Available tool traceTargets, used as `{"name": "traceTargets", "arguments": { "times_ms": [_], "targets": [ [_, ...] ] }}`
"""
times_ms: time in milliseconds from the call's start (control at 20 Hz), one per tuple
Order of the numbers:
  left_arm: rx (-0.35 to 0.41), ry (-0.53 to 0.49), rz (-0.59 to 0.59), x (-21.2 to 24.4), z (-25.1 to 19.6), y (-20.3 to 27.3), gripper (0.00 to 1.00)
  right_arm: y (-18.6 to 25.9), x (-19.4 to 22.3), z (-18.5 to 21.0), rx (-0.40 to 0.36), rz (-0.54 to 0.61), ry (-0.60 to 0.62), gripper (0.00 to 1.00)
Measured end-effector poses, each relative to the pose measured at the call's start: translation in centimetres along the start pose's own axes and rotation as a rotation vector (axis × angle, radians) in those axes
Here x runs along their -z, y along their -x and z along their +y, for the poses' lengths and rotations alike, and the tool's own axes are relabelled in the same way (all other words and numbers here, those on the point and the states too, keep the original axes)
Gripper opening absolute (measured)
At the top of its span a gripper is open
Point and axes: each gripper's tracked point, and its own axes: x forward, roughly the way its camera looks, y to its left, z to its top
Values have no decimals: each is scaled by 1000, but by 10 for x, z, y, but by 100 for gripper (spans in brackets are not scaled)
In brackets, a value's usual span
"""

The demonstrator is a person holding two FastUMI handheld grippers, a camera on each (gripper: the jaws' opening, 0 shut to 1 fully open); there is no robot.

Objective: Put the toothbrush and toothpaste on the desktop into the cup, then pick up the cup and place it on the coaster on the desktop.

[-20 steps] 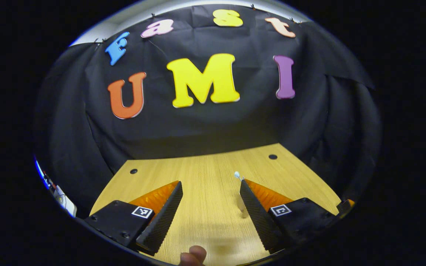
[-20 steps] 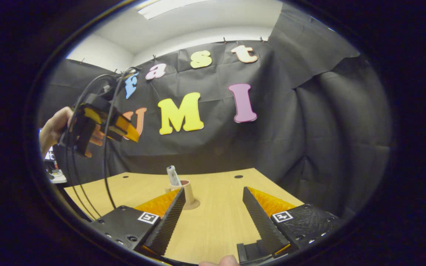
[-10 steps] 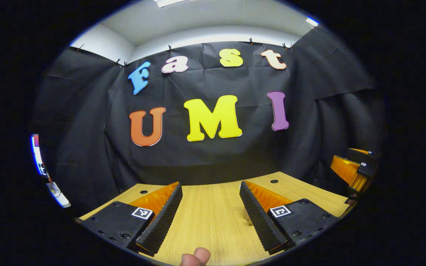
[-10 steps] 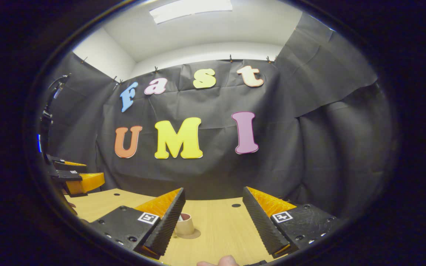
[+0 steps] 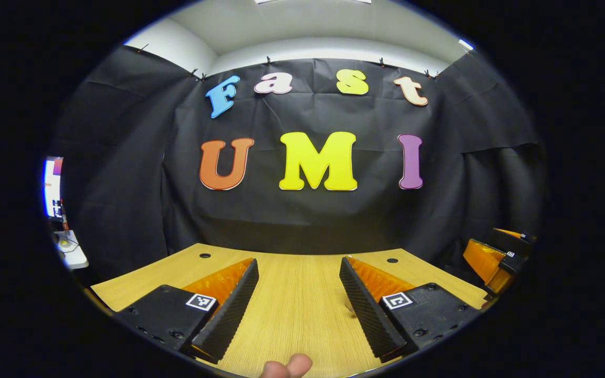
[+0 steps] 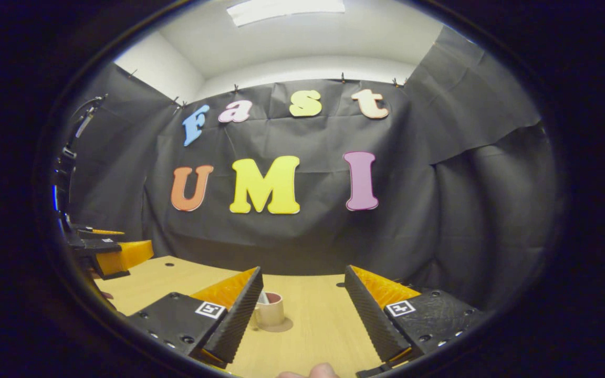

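In the left gripper view the left gripper [image 5: 298,286] hangs low over the wooden desktop [image 5: 297,315] with its jaws spread wide and nothing between them; bare wood shows in the gap. A fingertip [image 5: 288,366] of the person holding it peeks in at the bottom edge. Far off at the right rim of that view sits the right gripper [image 5: 494,257], above the desk's edge. In the right gripper view the right gripper [image 6: 302,304] is likewise released, its two fingers well apart and gripping nothing. Just past its left finger stands the cup [image 6: 270,311], upright on the round coaster [image 6: 276,326], with the finger hiding the cup's left side. Something pale shows at the cup's mouth beside that finger, possibly the toothpaste or toothbrush, but it is too small and too covered to say which. The cup is apart from both fingers rather than between them. At the left rim of the right gripper view the left gripper [image 6: 111,252] shows, near the desk's left side. Two small dark holes [image 5: 205,255] mark the far part of the desktop, in front of the black cloth wall [image 5: 302,220]
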Motion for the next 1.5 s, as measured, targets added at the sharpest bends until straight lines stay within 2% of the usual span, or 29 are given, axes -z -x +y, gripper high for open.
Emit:
{"name": "traceTargets", "arguments": {
  "times_ms": [200, 500, 700, 1500],
  "targets": [
    [4, -56, -52, -9, -1, 4, 98, 2, -4, 3, -7, -8, -7, 96],
    [8, -70, -67, -7, -3, 7, 98, 7, -3, -2, 15, 4, 9, 96],
    [12, -81, -70, -5, -6, 9, 98, 10, -5, 1, 3, 1, 3, 95],
    [-29, -58, -106, -11, -3, 14, 98, 13, -3, 3, 5, 4, 14, 96]
  ]
}}
